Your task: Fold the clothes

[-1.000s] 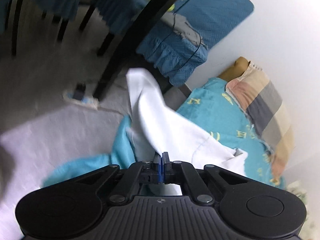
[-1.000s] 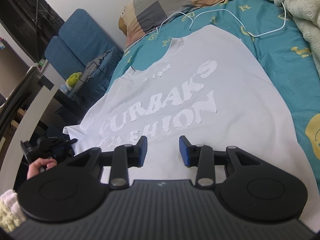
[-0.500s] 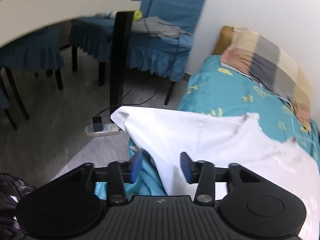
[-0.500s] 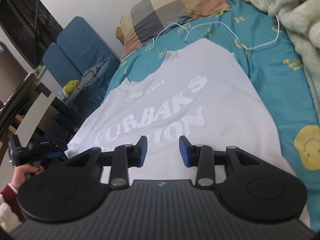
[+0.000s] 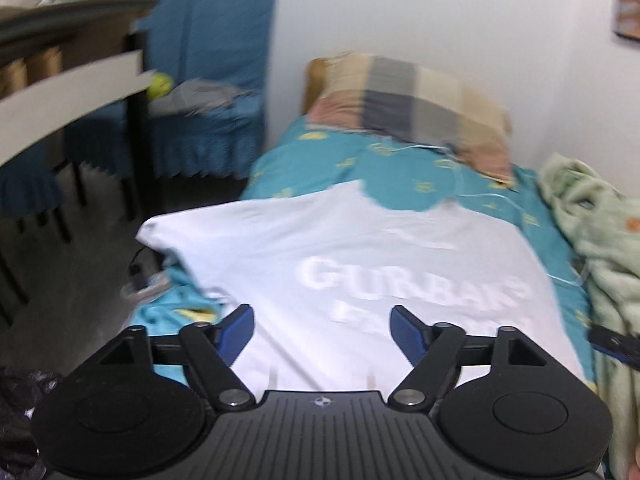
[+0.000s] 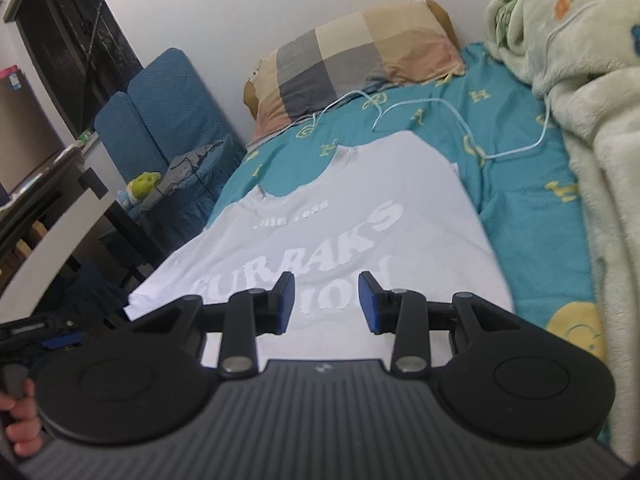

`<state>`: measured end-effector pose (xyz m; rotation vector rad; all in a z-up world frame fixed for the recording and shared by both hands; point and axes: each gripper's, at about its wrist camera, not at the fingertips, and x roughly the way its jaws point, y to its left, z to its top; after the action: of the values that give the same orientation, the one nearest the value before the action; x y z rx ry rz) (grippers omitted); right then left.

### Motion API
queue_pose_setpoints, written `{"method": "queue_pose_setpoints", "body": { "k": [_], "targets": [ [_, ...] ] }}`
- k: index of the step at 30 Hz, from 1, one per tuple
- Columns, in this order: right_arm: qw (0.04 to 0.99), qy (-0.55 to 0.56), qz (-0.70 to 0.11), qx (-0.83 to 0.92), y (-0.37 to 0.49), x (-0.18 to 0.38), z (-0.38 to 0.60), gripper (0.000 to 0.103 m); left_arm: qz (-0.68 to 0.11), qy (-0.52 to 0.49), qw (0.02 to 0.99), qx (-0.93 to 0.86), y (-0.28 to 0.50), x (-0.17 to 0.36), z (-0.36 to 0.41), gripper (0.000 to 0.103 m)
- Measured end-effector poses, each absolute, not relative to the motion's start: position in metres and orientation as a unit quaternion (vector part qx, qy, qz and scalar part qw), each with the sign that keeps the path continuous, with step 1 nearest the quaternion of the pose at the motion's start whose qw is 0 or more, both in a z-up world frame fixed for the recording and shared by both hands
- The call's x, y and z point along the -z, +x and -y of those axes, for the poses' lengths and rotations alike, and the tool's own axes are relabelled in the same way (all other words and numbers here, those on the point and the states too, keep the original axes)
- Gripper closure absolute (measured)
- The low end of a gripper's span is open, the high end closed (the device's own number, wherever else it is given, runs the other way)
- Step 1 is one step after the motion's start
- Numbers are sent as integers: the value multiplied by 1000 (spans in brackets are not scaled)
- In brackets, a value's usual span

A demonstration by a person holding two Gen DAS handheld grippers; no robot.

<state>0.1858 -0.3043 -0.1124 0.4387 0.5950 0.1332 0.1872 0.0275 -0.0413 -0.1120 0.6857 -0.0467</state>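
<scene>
A white T-shirt with raised white lettering lies spread flat, front up, on the teal bed sheet; its collar points toward the pillow. One sleeve hangs over the bed's left edge. My left gripper hovers above the shirt's lower part; its jaws are opening and nothing is between them. In the right wrist view the shirt fills the middle, and my right gripper stands open above the lettering, holding nothing.
A checked pillow lies at the head of the bed with a white cable trailing over the sheet. A pale green fleece blanket is heaped on the right. Blue chairs and a dark-legged table stand left of the bed.
My left gripper let go of the shirt's sleeve, opened wide, rolled level and swung up over the bed. The sleeve dropped over the bed's edge. My right gripper rose slightly, still open.
</scene>
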Motion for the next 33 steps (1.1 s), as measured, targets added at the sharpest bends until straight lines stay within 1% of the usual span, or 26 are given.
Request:
{"method": "queue_pose_setpoints", "body": {
  "k": [2, 6, 10, 17, 22, 25, 27, 31, 33],
  "targets": [
    [931, 213, -291, -61, 182, 111, 307, 64, -327, -54, 943, 44, 177, 45, -5, 20],
    [934, 212, -281, -53, 177, 107, 312, 63, -321, -29, 944, 76, 164, 57, 34, 13],
    [936, 217, -273, -56, 175, 107, 321, 63, -321, -9, 943, 90, 156, 74, 51, 13],
    [914, 296, -278, -21, 186, 128, 352, 62, -323, 3, 942, 91, 142, 94, 51, 13],
    [900, 310, -305, 10, 233, 152, 366, 61, -321, -22, 941, 103, 149, 97, 39, 12],
    [889, 338, -305, 44, 266, 164, 393, 60, -326, -33, 939, 106, 158, 105, 34, 12],
    [880, 365, -298, 58, 287, 172, 411, 56, -335, -43, 935, 108, 167, 115, 29, 12],
    [872, 379, -301, 71, 332, 190, 430, 56, -355, -74, 926, 108, 186, 136, 18, 12],
    [868, 382, -309, 72, 351, 200, 432, 58, -359, -94, 922, 110, 194, 142, 11, 12]
  ]
}}
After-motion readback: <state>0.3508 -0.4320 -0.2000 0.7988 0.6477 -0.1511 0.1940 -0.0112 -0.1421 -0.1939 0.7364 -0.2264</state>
